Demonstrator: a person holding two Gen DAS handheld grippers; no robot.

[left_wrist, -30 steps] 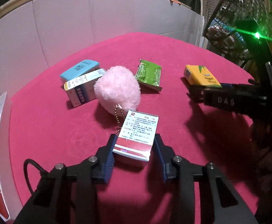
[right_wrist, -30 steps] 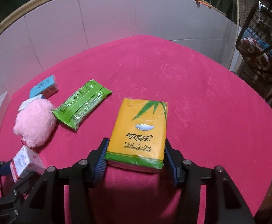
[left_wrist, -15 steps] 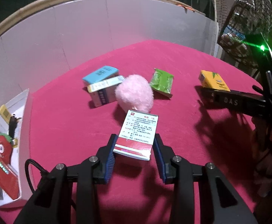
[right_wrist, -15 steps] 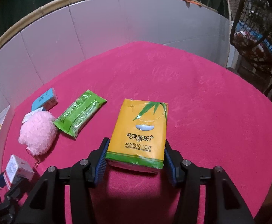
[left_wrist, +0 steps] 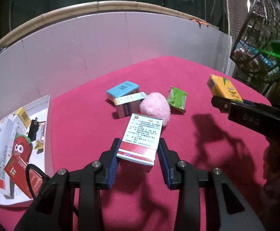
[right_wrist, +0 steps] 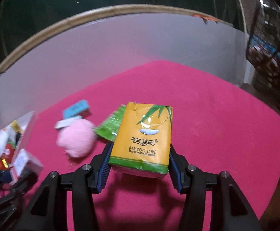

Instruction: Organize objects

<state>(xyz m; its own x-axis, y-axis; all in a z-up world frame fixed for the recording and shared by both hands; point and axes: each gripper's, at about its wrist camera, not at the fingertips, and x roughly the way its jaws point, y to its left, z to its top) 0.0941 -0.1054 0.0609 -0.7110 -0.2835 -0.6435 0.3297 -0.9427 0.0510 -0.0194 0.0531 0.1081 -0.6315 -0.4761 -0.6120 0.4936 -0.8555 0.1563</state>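
Left wrist view: my left gripper (left_wrist: 139, 155) has its blue ribbed pads clamped on a small white-and-red printed cardboard box (left_wrist: 141, 141), lifted over the crimson felt tabletop (left_wrist: 93, 127) at centre frame. Right wrist view: my right gripper (right_wrist: 139, 165) pinches a soft orange plastic-wrapped tissue pack (right_wrist: 142, 137), centre frame too. That slick, squashy wrap could slide out if I tilt it! Lower left, a white open tray (left_wrist: 44, 119) sits crowded; dropping carelessly risks a spill. The fluffy pink pompom (left_wrist: 156, 106) lies mid-table.
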